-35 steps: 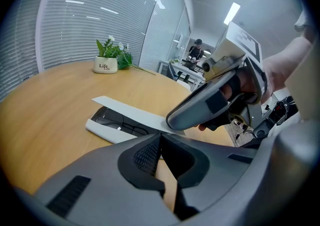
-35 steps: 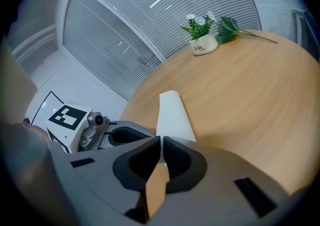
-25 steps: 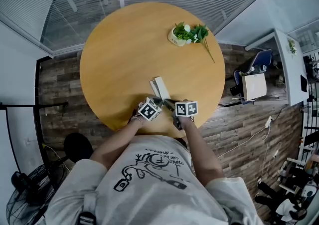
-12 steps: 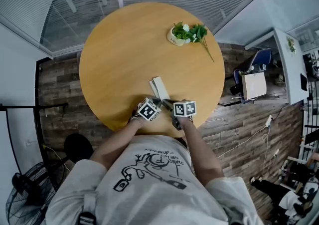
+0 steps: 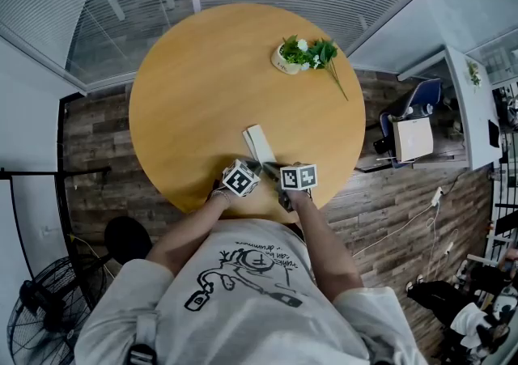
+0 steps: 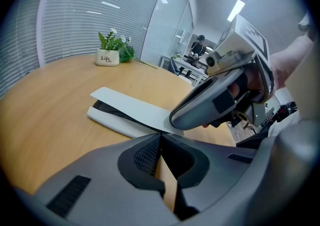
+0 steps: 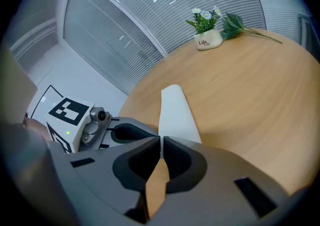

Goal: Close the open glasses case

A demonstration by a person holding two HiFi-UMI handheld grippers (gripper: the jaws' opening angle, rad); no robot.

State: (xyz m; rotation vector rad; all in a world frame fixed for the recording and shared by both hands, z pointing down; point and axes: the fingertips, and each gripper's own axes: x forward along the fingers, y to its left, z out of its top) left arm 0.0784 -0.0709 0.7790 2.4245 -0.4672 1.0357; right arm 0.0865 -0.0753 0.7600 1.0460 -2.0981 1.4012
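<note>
A white glasses case (image 5: pixel 259 143) lies on the round wooden table (image 5: pixel 194 88) near its front edge. In the left gripper view its flat lid (image 6: pixel 130 107) stands slightly raised over the base (image 6: pixel 107 119), with a dark gap between them. My left gripper (image 5: pixel 255 166) is shut, its tips (image 6: pixel 160 136) at the lid's near end. My right gripper (image 5: pixel 271 169) is shut too, and its tips (image 7: pixel 161 139) meet at the near end of the case (image 7: pixel 176 112). Each gripper shows in the other's view, the right gripper (image 6: pixel 176 117) resting over the lid's end and the left gripper (image 7: pixel 135 131) close beside.
A small white pot of flowers (image 5: pixel 287 60) stands at the table's far right side, with a long leaf stem lying beside it. The table's front edge runs just under the grippers. On the floor are a chair with a box (image 5: pixel 413 138) at right and a fan (image 5: pixel 32 331) at lower left.
The right gripper has shifted very slightly to the left. The case and the left gripper look unchanged.
</note>
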